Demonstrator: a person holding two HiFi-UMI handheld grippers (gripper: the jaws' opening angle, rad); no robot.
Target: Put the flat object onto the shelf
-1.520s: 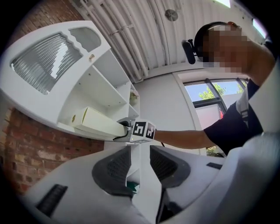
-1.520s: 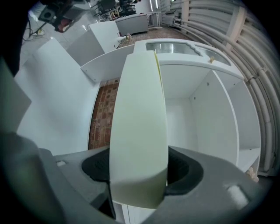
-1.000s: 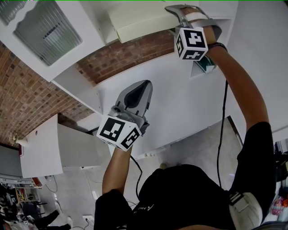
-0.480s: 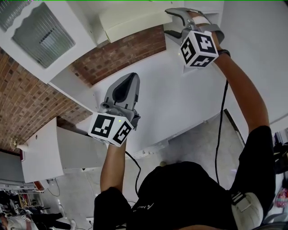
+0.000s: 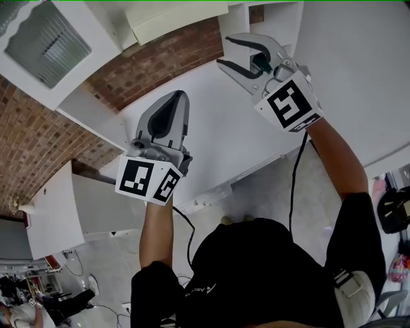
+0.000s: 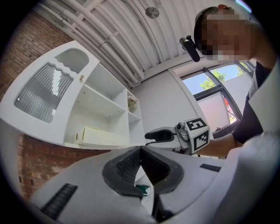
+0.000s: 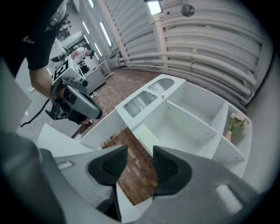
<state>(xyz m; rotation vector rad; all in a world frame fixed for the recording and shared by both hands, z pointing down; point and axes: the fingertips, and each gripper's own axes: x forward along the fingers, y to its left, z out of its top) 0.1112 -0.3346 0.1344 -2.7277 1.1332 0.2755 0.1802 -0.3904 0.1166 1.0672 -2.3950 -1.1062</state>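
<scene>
The flat box (image 5: 173,19) lies on the shelf (image 7: 181,129), so the job looks done. The right claw (image 5: 225,52) hangs clear of it, jaws apart and just narrowing on nothing. The left claw (image 5: 174,101) is pressed together, empty. The 2 claws need only lower.

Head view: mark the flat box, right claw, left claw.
flat box (image 5: 173,19), head view, on its long side face.
right claw (image 5: 223,51), head view, midway between its tips; jaws have just been closing, nothing between them.
left claw (image 5: 179,96), head view, at its shut tips.
</scene>
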